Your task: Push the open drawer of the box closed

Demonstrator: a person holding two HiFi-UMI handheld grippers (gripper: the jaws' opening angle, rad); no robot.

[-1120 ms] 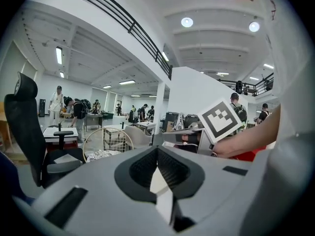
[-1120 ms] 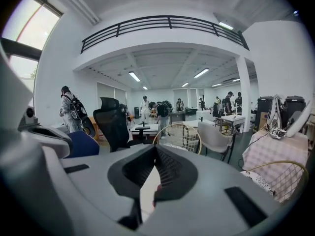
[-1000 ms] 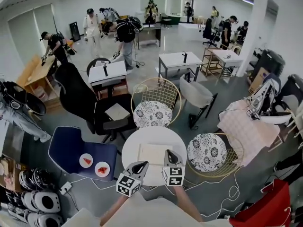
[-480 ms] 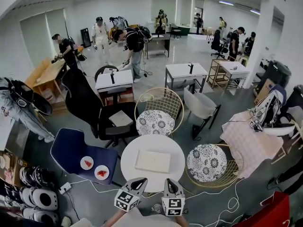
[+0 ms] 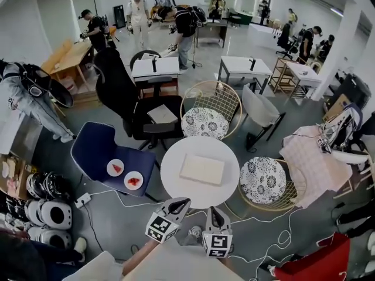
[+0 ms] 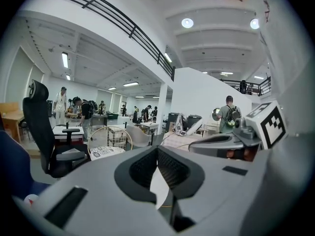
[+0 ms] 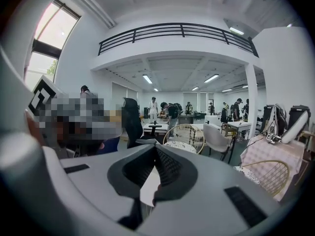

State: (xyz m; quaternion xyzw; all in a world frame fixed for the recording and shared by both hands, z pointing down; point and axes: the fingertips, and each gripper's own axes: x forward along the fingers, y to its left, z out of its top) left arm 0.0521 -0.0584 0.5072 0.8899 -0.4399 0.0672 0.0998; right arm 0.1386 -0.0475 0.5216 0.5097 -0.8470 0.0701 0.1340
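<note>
I see a smooth matt white table (image 5: 173, 174), a pale matt box (image 5: 202, 170) on it; at twelve o'clock, a gold wire-metal chair (image 5: 212, 100) with cloth cushion (image 5: 204, 123).

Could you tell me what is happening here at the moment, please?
A person stands by the round white table with a tool in each hand. The left claw and right claw are both shut, empty, and short of the table's edge. The flat pale box lies on the table, untouched; whether it is fully closed cannot be made out from here.
</note>
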